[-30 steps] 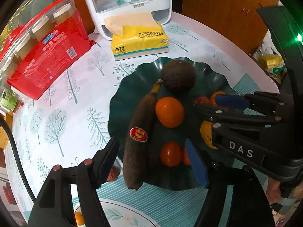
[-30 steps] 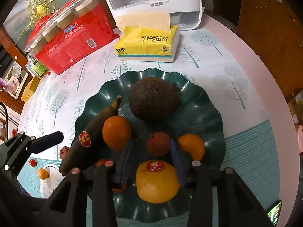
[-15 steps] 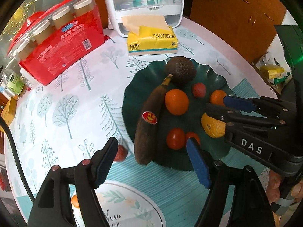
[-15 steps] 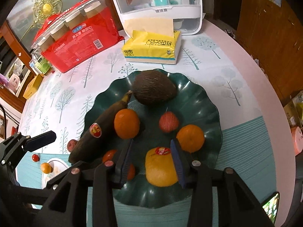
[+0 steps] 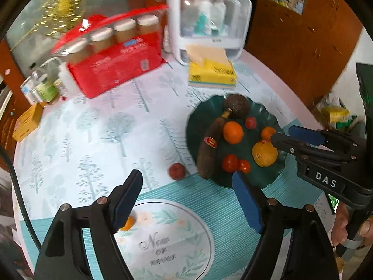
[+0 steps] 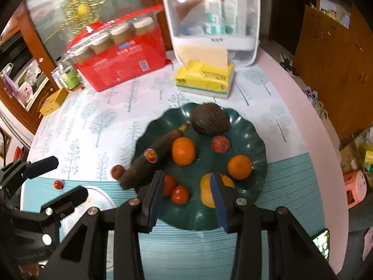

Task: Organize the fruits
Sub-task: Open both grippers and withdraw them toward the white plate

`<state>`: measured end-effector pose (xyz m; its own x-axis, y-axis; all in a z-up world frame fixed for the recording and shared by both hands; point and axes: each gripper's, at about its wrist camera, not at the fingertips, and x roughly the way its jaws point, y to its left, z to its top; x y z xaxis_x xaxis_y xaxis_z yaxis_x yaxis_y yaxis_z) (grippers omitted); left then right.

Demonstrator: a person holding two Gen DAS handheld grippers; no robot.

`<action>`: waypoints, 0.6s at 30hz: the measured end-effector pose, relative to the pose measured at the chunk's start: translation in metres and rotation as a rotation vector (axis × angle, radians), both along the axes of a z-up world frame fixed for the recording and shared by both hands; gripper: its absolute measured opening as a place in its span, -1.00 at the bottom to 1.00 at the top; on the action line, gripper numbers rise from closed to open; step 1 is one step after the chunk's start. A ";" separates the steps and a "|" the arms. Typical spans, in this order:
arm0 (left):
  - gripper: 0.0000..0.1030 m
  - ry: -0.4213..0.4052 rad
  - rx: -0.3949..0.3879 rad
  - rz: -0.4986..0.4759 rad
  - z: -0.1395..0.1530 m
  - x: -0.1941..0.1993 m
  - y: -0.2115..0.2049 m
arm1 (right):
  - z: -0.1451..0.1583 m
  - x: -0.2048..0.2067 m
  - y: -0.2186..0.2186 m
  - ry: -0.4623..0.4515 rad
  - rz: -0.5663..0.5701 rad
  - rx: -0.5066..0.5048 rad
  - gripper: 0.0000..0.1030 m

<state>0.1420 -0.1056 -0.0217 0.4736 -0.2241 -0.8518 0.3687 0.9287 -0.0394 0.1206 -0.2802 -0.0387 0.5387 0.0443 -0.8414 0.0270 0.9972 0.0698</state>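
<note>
Hovering above the green plate [image 6: 256, 140], both tools are empty: left tool [image 5: 186, 198] just widened, right tool [image 6: 186, 193] part-open. Loose red fruit [image 5: 177, 171] lies just beside the plate's near-left rim; small, round, likely soft-skinned, so pinch across its middle, gently.

— How many fruits on the green plate [image 6: 256, 140]?

— One banana [image 6: 151, 156], one coconut [image 6: 209, 121], two oranges [image 6: 183, 151], one yellow citrus [image 6: 206, 193], two tomatoes [image 6: 179, 194], one red fruit [image 6: 220, 144] at twelve o'clock of centre.

— Off the plate?

— One red fruit [image 5: 177, 171] at its eight o'clock, one cherry tomato [image 6: 57, 184], one small orange [image 5: 128, 224].

— Anything else?

— One tissue pack [image 6: 205, 77], four jars [image 6: 121, 35] in one red pack.
</note>
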 end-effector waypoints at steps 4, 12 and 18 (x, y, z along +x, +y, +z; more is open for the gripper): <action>0.53 -0.056 -0.023 0.070 0.028 -0.006 0.038 | 0.027 -0.005 0.024 -0.047 0.054 -0.023 -0.21; 0.53 -0.150 -0.036 0.258 0.065 -0.016 0.122 | 0.065 -0.009 0.085 -0.123 0.198 -0.034 -0.21; 0.53 -0.144 -0.010 0.371 0.058 -0.014 0.176 | 0.061 -0.005 0.137 -0.117 0.317 -0.033 -0.21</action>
<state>0.1284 0.0700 0.0361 0.6382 -0.0231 -0.7695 0.0107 0.9997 -0.0212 0.1152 -0.1432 0.0220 0.5956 0.1984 -0.7784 -0.2909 0.9565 0.0213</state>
